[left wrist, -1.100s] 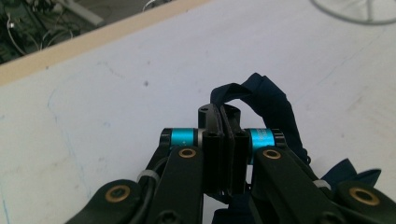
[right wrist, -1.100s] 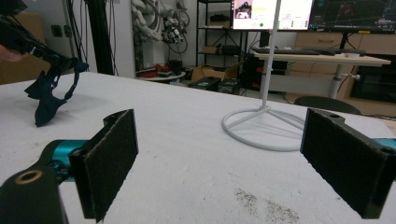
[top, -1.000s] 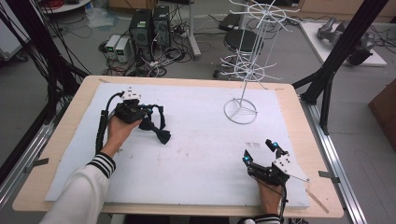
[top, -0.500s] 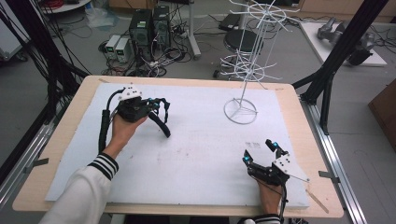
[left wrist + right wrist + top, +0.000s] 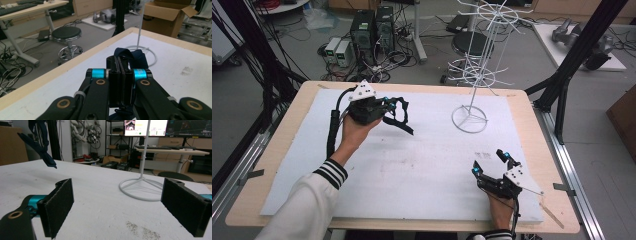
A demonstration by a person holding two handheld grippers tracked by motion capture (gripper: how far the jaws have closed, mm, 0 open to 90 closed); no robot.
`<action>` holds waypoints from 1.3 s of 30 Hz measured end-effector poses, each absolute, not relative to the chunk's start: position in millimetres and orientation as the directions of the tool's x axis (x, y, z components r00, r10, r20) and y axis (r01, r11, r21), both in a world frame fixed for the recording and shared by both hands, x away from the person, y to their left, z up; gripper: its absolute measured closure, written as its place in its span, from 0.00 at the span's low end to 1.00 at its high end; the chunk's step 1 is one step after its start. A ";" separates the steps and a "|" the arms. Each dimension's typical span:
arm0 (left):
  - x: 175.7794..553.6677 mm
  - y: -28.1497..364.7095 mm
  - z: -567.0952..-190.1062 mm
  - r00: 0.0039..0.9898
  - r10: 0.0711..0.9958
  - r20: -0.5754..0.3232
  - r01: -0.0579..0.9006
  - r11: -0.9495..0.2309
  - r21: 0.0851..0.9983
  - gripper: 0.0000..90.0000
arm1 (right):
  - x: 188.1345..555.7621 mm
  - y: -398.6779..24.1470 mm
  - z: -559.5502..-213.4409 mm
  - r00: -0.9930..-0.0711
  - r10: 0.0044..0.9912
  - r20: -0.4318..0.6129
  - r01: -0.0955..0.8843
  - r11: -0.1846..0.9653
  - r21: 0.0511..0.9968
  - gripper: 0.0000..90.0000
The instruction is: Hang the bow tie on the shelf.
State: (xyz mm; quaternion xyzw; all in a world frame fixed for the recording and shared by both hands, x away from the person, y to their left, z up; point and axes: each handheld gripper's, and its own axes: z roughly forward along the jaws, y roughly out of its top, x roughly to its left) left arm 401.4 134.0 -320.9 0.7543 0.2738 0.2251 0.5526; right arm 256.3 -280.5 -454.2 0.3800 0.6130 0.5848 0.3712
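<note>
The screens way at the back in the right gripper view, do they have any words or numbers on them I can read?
Monitors: there is writing and coloured marks on them, but all too small and blurred to read.
Nothing legible on the white stand or the gripper pads.

Left hand-held gripper raised, jaws clamped together; right hand-held gripper low, jaws wide apart.

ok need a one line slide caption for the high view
Left gripper lifts a dark strap clamped in its jaws above the white mat, while the open right gripper rests near the wire rack.
</note>
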 end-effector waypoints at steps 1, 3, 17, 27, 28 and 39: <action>400.9 131.5 -319.5 0.751 0.659 0.036 0.162 -0.237 0.958 0.98 | 256.4 -280.5 -454.1 -0.436 0.900 -0.010 0.031 0.026 0.999 0.11; 400.5 126.8 -316.8 0.755 0.655 0.035 0.157 -0.233 0.960 0.98 | 256.3 -280.5 -454.2 -0.436 0.900 -0.009 0.031 0.026 0.999 0.11; 402.0 94.6 -301.3 0.779 0.625 0.052 0.123 -0.234 0.964 0.98 | 256.3 -280.4 -454.1 -0.436 0.900 -0.011 0.031 0.027 0.999 0.11; 402.3 72.9 -294.5 0.798 0.599 0.061 0.105 -0.239 0.965 0.98 | 256.3 -280.5 -454.1 -0.437 0.900 -0.012 0.030 0.029 0.999 0.11; 402.0 70.3 -293.3 0.800 0.596 0.061 0.103 -0.238 0.966 0.98 | 255.8 -280.0 -454.2 -0.438 0.899 -0.005 0.038 0.024 0.999 0.11; 402.8 45.2 -285.1 0.825 0.563 0.055 0.092 -0.228 0.969 0.98 | 256.0 -279.9 -454.1 -0.439 0.899 -0.008 0.035 0.026 0.999 0.11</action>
